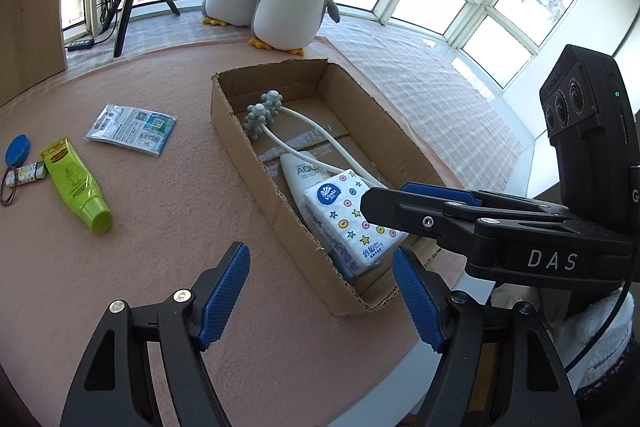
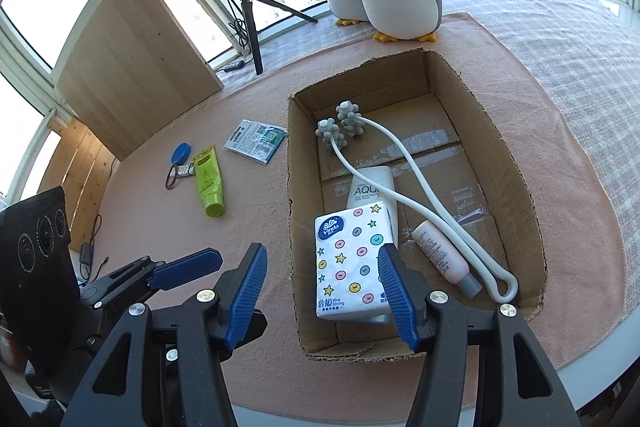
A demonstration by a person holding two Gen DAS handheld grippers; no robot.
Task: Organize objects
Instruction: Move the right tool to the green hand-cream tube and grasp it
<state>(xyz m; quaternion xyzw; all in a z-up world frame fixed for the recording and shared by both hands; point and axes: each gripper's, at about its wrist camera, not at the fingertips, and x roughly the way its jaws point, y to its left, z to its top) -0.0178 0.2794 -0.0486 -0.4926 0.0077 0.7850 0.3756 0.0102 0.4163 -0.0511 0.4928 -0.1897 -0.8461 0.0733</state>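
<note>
Mid-task, between picks. Cardboard box [image 2: 516, 163] on the pink mat already holds a tissue pack [image 2: 350, 263], a white AQUA tube [image 2: 374, 187] partly under it, a pink bottle [image 2: 440, 253] and a white roller massager [image 2: 348, 125] with grey knobbed heads.

Still loose on the tabletop, left of the box: green tube [image 1: 76, 183], flat sachet packet [image 1: 132, 129], blue round lid [image 1: 17, 149], small patterned item with hair ties [image 1: 24, 177] beside the lid. Exact nature of that item too small to tell.

Left gripper [image 1: 320, 291] released, jaws wide, nothing between them, hanging over the near-left corner of the box. Right gripper [image 2: 322, 295] also released and empty, jaws straddling the near end of the tissue pack in view; contact with the pack cannot be told.

Judgement: tissue pack placement looks done; next step is one of the loose items. Green tube is nearest and the easiest grab, so the left gripper should swing left, come down across the tube body, close, then carry it to the free space at the far end of the box. Sachet lies flat, likely a harder pinch.
</note>
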